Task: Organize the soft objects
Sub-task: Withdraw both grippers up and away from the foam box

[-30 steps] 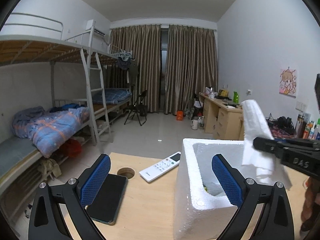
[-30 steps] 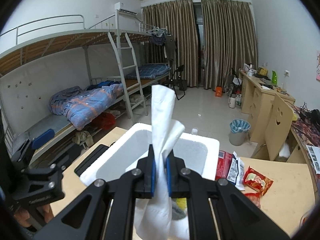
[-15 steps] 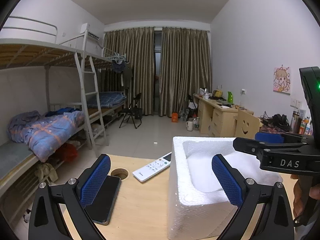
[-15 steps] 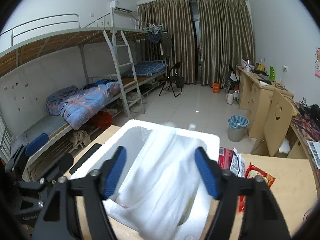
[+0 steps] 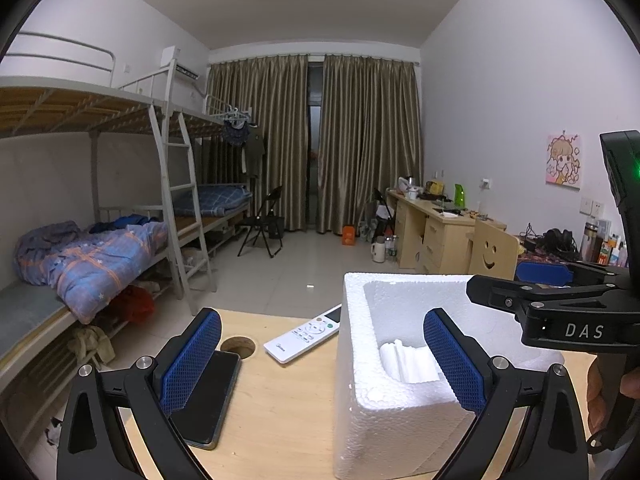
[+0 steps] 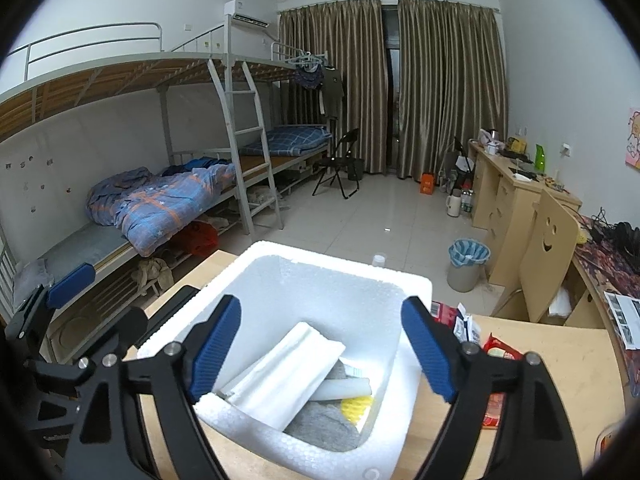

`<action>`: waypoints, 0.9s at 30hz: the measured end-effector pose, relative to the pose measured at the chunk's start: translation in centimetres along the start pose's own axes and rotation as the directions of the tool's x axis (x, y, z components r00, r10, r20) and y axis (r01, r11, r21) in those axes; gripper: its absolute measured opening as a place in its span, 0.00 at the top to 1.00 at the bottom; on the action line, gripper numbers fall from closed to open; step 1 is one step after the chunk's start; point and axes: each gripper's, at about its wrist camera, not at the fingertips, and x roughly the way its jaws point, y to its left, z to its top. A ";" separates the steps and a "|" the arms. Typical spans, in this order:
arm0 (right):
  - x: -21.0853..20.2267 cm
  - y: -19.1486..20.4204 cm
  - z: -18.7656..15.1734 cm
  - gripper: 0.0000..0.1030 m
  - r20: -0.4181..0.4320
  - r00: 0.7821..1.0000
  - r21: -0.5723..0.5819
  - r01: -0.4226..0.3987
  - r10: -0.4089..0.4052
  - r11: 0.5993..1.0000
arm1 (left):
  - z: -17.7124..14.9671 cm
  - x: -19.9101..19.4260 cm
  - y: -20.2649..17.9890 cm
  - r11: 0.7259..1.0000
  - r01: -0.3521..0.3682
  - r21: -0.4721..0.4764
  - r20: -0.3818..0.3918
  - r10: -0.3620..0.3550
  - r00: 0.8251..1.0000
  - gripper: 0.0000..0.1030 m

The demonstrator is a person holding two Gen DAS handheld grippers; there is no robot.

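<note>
Tissue pack (image 6: 286,372) now lies inside the foam box (image 6: 416,292), slanted across a grey cloth (image 6: 324,426) and a yellow thing (image 6: 356,404) at the bottom; a second ago your right tongs (image 6: 320,352) had it pinched upright above the box. Those tongs are opening wide at this moment, and nothing sits between the blue pads (image 6: 214,346): the pack is free and well below them. In the left wrist view the white pack (image 5: 408,362) shows low in the box, against the near wall.

Your left tongs (image 5: 320,364) stand wide open and hold nothing; the box's near corner sits between the pads without being pressed.

That drop looks like one soft item finished. What remains, as far as I can judge, is outside the box: the snack packets (image 6: 496,354) lie on the tabletop (image 6: 560,364) beside the box's right wall, while a remote (image 5: 306,334) and a phone (image 5: 208,392) rest towards the tabletop's left edge and are probably not yours to sort.
</note>
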 end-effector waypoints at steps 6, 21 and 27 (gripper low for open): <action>-0.4 -0.3 0.0 0.15 0.003 1.000 0.012 0.005 -0.005 1.000 | 0.0 -0.1 0.0 1.000 0.002 -0.002 0.000 -0.002 1.000 0.02; -3.9 -1.7 -1.2 0.11 0.026 1.000 0.083 0.002 -0.004 0.997 | 0.5 -1.4 -0.7 0.998 0.055 0.012 -0.007 -0.055 0.998 0.02; -6.5 -2.2 -2.5 0.11 0.062 0.998 0.110 0.014 -0.021 0.994 | 0.9 -2.5 -1.4 0.995 0.095 0.002 -0.034 -0.095 0.995 0.02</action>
